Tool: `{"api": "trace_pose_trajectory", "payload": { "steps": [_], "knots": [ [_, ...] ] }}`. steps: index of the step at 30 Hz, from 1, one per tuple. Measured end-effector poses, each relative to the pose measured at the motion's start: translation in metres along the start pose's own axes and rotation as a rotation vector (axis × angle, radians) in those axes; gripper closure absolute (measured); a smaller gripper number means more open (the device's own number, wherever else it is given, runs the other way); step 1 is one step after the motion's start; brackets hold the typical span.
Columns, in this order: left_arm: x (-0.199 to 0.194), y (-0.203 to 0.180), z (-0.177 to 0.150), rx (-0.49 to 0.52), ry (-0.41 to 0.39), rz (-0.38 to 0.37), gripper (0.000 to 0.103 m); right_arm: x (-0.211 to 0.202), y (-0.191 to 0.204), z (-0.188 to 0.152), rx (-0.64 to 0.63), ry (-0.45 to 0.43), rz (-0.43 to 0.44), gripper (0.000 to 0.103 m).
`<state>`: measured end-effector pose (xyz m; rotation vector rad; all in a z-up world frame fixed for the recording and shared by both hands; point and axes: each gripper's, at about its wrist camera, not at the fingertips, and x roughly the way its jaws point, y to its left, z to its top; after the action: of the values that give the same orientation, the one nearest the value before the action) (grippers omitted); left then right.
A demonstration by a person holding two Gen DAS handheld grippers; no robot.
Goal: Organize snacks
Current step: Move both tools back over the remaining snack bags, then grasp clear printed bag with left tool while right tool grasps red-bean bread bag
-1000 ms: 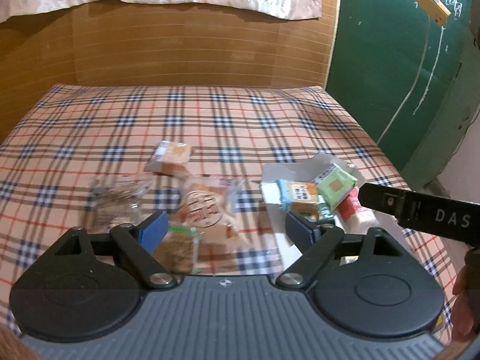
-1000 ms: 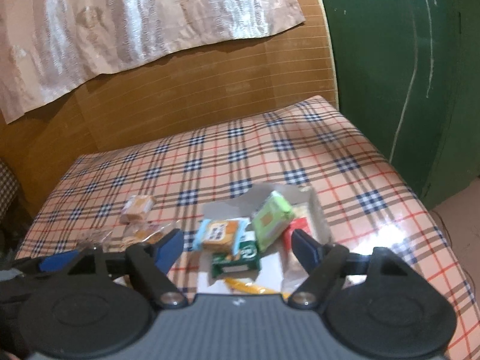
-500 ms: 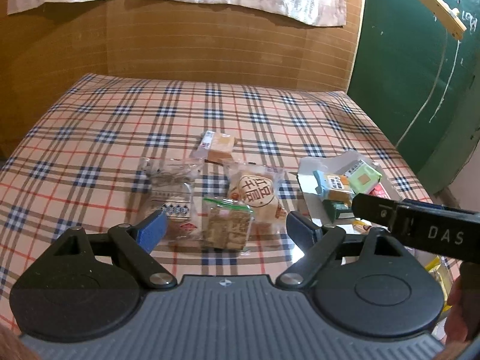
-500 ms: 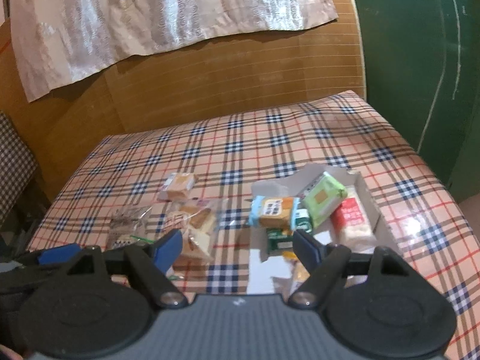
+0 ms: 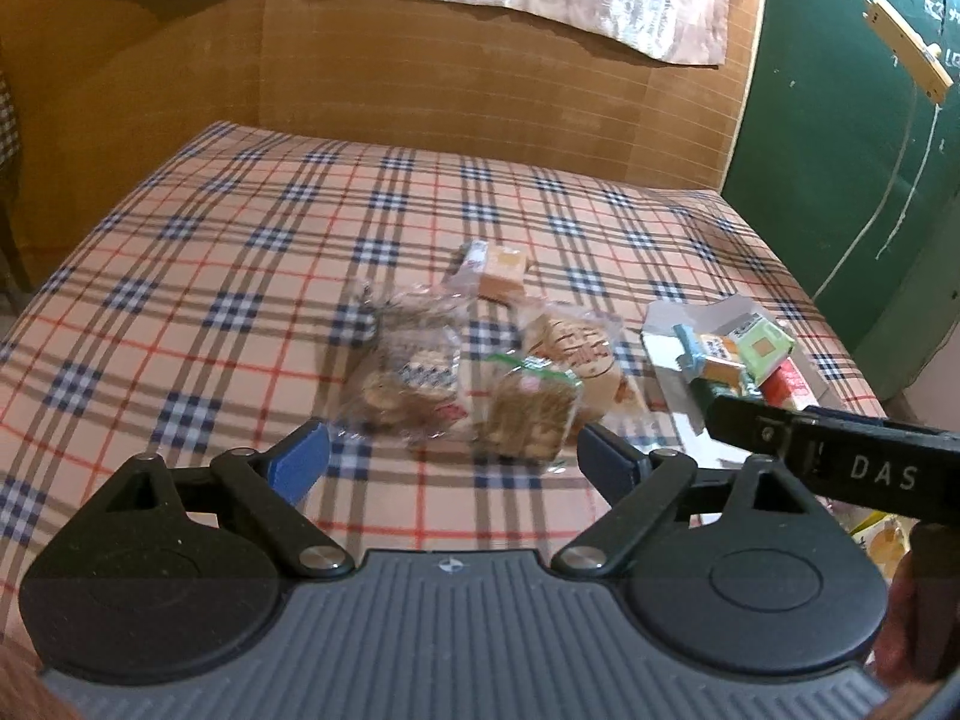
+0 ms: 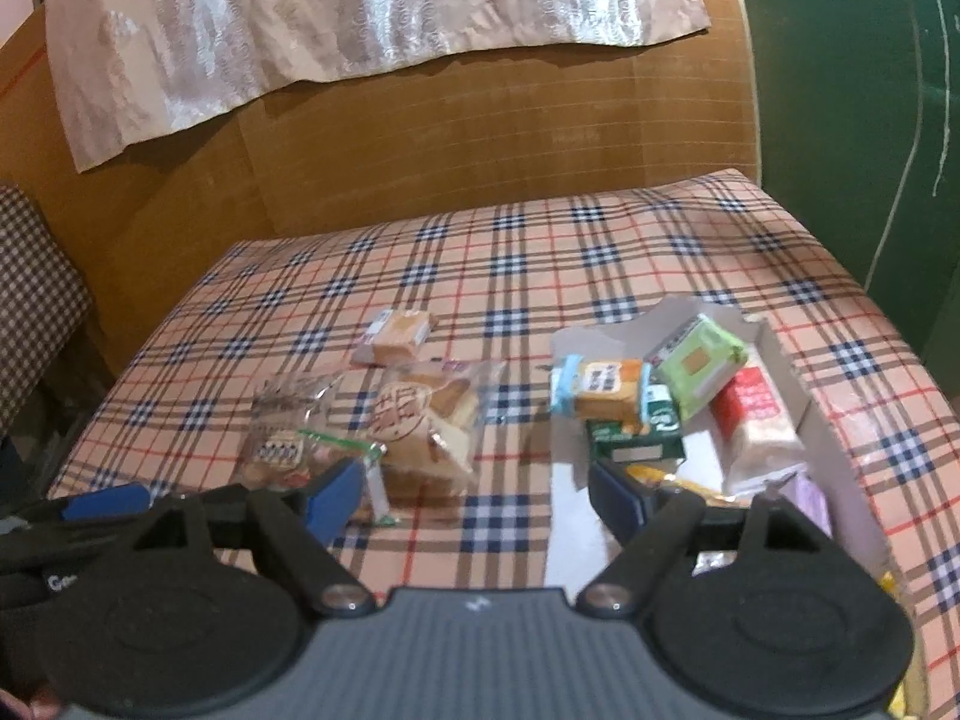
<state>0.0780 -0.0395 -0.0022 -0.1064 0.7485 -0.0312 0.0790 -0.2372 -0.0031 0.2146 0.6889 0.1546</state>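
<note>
Home, plaid tablecloth (image 5: 240, 276), wall cloth (image 6: 336, 30)

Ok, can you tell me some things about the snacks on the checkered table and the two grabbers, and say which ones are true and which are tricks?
1. Both grabbers are empty. True: the left gripper and the right gripper are open with nothing between their fingers.
2. The light green packet lies in the white box. True.
3. Every snack is already in the box. False: four packets lie loose on the tablecloth, such as the small orange packet.
4. The red packet lies outside the box. False: it is inside, beside the green one.
5. The tablecloth is plain blue. False: it is a tan plaid.
</note>
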Motion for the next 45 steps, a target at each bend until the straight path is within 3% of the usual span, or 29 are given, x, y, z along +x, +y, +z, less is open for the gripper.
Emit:
{"api": "trace_pose_trajectory", "payload": {
  "steps": [9, 13, 19, 30, 36, 38, 41, 43, 45],
  "knots": [
    [0.011, 0.025, -0.009, -0.041, 0.012, 0.037, 0.000, 0.013, 0.018, -0.016, -0.023, 0.048, 0.057, 0.020],
    [0.020, 0.032, -0.006, -0.048, 0.016, 0.049, 0.000, 0.014, 0.017, -0.017, -0.016, 0.045, 0.051, 0.010],
    [0.040, 0.039, 0.004, -0.063, 0.028, 0.075, 0.000, 0.015, 0.013, -0.014, -0.013, 0.028, 0.051, 0.009],
    [0.102, 0.024, 0.037, -0.005, 0.071, 0.060, 0.000, 0.025, -0.003, -0.006, 0.023, 0.035, 0.027, 0.009],
    [0.126, 0.024, 0.049, -0.020, 0.109, 0.034, 0.000, 0.028, -0.010, -0.001, 0.045, 0.020, 0.021, 0.009],
    [0.132, 0.024, 0.049, -0.007, 0.120, 0.036, 0.005, 0.031, -0.012, 0.001, 0.049, 0.022, 0.017, 0.009],
    [0.144, 0.025, 0.046, -0.003, 0.148, 0.025, 0.021, 0.038, -0.013, 0.003, 0.058, 0.024, 0.006, 0.009],
    [0.145, 0.023, 0.043, 0.019, 0.129, 0.025, 0.025, 0.042, -0.014, 0.005, 0.063, 0.026, 0.009, 0.009],
    [0.145, 0.023, 0.042, 0.030, 0.120, 0.030, 0.036, 0.047, -0.013, 0.008, 0.068, 0.033, 0.008, 0.009]
  ]
}}
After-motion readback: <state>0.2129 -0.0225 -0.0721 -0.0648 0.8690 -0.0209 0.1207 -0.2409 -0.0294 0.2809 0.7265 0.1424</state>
